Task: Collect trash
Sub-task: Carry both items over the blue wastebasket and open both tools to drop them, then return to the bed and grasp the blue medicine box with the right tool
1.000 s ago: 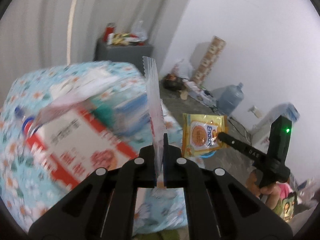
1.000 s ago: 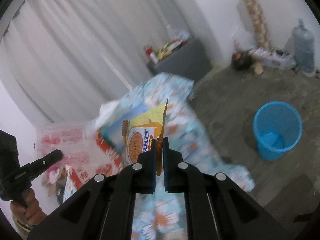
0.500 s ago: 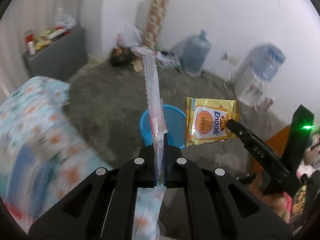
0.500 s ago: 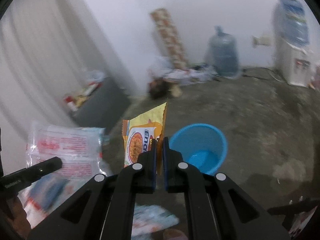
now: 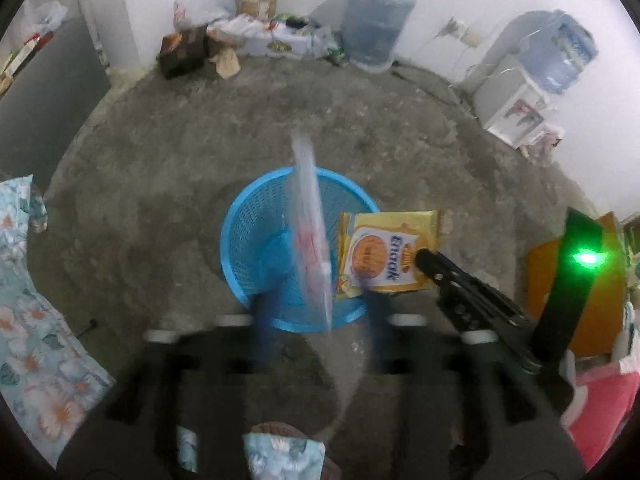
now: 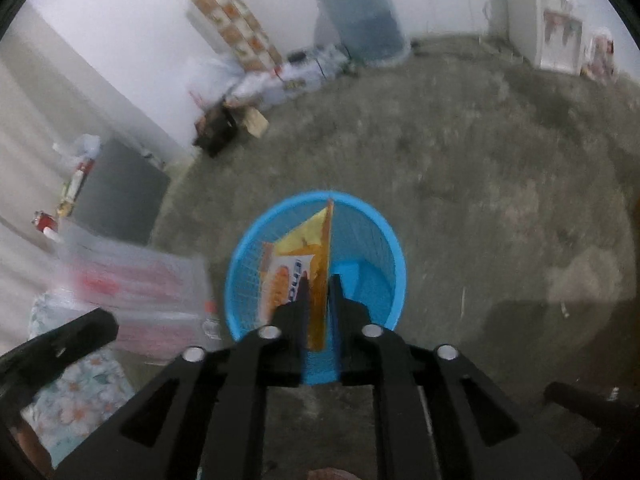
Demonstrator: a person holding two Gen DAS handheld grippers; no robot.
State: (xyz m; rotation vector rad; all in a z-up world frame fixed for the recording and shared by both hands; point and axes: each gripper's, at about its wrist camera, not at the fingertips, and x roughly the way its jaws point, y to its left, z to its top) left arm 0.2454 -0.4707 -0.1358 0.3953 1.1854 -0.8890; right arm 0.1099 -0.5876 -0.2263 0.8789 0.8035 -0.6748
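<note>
A round blue basket (image 5: 256,248) (image 6: 372,280) stands on the grey floor right under both grippers. My left gripper (image 5: 318,316) hangs over it with its jaws opening. A clear wrapper with red print (image 5: 310,232) (image 6: 140,284) stands edge-on between them, and the blurred fingers are well clear of it. My right gripper (image 6: 320,292) (image 5: 424,258) is also over the basket with its jaws opening. A yellow Enaak snack packet (image 6: 296,268) (image 5: 388,256) sits between them with a gap on its right side.
A large water jug (image 5: 376,12) and boxes and bags (image 5: 276,36) line the far wall. A water dispenser (image 5: 516,96) stands at the right and a grey cabinet (image 5: 48,96) at the left. Floral cloth (image 5: 36,340) lies near left.
Both grippers have swung from the floral-covered surface to above the blue basket and tipped downward. Both pairs of jaws, earlier shut on the wrapper and the packet, now stand apart.
</note>
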